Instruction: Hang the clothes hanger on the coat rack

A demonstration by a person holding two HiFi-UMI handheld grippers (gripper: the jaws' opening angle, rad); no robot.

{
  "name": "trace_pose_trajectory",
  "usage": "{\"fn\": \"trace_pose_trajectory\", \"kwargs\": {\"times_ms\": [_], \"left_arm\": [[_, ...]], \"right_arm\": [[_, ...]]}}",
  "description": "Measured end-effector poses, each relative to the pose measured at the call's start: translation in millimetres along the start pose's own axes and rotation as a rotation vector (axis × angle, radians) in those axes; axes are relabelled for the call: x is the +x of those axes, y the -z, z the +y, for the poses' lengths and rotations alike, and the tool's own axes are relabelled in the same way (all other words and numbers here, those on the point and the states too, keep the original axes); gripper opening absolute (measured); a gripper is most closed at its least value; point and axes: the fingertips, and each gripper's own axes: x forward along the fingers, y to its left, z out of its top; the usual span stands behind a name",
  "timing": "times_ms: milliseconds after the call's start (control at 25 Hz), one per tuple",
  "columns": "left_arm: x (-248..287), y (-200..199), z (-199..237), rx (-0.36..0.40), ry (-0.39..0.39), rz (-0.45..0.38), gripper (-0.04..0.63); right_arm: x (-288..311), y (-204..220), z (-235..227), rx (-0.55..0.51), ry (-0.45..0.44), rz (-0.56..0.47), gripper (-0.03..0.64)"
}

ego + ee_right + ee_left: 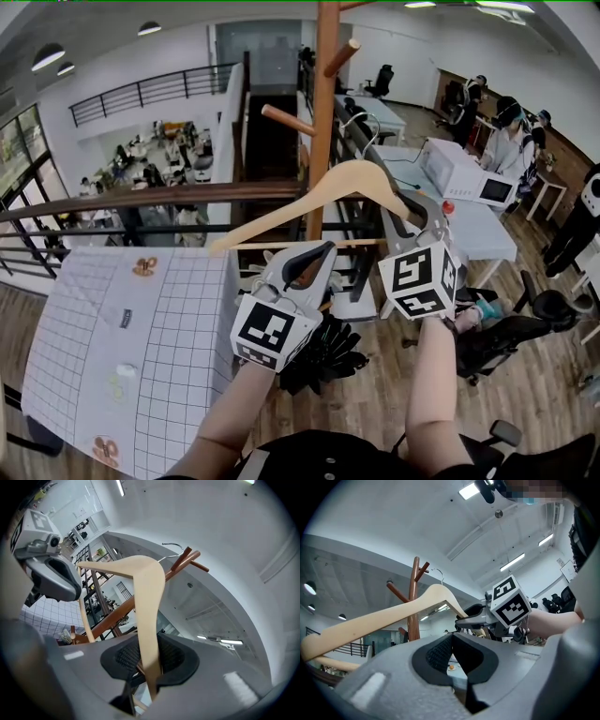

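Before the coat rack (325, 94), hanger (349, 178) clamped in right gripper (150, 658)

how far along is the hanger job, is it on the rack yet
Done: the hanger is picked up, the right gripper shut on one of its arms. In hand: it is held up by the coat rack, its hook close to the pegs but seemingly on none; the left gripper is shut, empty. Left: set the hook over a peg and let go.
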Motion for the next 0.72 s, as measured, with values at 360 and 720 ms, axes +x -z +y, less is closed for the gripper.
{"fn": "trace_pose_trajectory", "kwargs": {"times_ms": [360,720], "left_arm": [[18,-22,11,0.046,-0.004,-0.022,0.002],[28,-39,15,0.08,-0.004,-0.029,0.002]], "right_arm": [[14,-18,-14,0.023,-0.004,-0.031,0.089],[20,-40,-41,-0.005,0.01,-0.072,0.089]]}}
